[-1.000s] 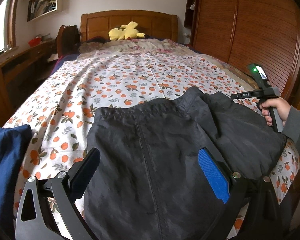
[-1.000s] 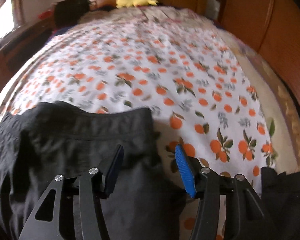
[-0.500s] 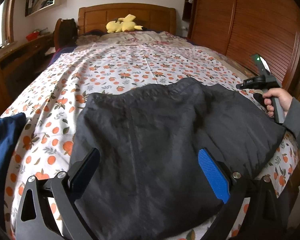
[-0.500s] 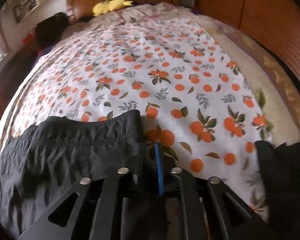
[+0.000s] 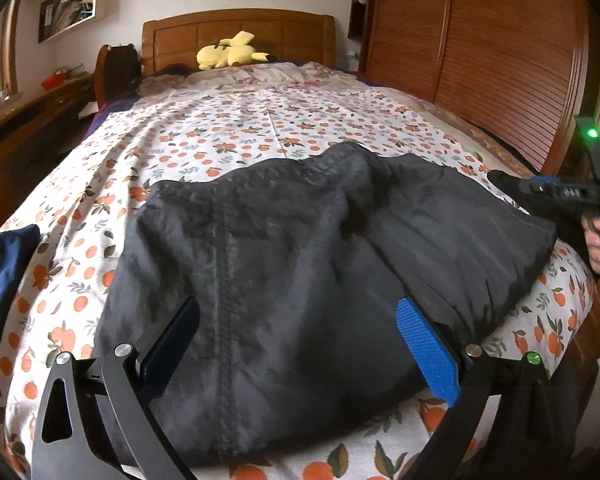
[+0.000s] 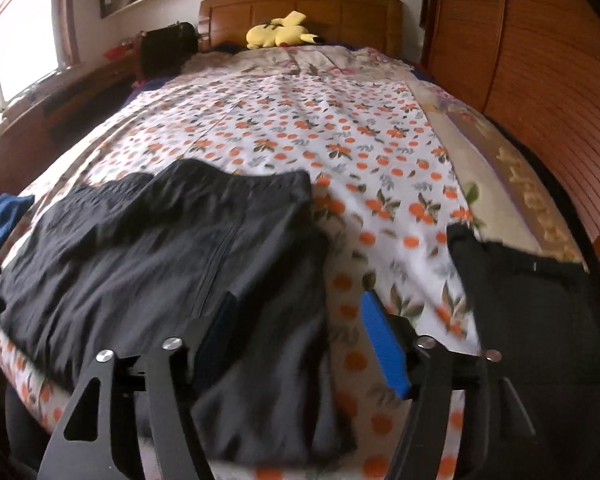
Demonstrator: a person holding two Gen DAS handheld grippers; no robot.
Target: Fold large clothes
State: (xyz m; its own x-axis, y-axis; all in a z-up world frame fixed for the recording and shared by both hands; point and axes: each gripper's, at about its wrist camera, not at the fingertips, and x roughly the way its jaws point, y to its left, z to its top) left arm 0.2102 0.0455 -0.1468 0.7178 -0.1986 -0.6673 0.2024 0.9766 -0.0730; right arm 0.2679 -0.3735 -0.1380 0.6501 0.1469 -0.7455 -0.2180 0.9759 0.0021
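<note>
Dark grey, slightly shiny fabric with fine wrinkles makes up the folded garment (image 5: pixel 300 264), which lies flat on the near end of the bed (image 5: pixel 268 128), on a white sheet (image 5: pixel 228 148) printed with oranges and leaves. The left wrist view shows the right tool (image 5: pixel 556 190) from outside, held in a hand (image 5: pixel 598 240) at the right edge of the garment, with a green light on its top; this view also shows a dark blue cloth (image 5: pixel 0 280) at the left edge of the bed. The right wrist view shows what the other does not: a second black garment (image 6: pixel 520 308) lying on the right side of the bed, apart from the folded one (image 6: pixel 172 264), with bare sheet between them. In the left wrist view the left tool (image 5: pixel 300 344) is spread wide and grips nothing; both its fingers stand over the near part of the garment, one on each side of a straight stitched seam. In the right wrist view the right tool (image 6: pixel 300 336) is also released and empty; its dark finger is over the right edge of the garment and its blue ribbed finger (image 6: pixel 384 352) is over the sheet just beside it. A yellow plush toy (image 5: pixel 230 54) lies at the wooden headboard (image 5: pixel 236 30), and a slatted wooden wardrobe (image 5: pixel 500 52) stands along the right.
</note>
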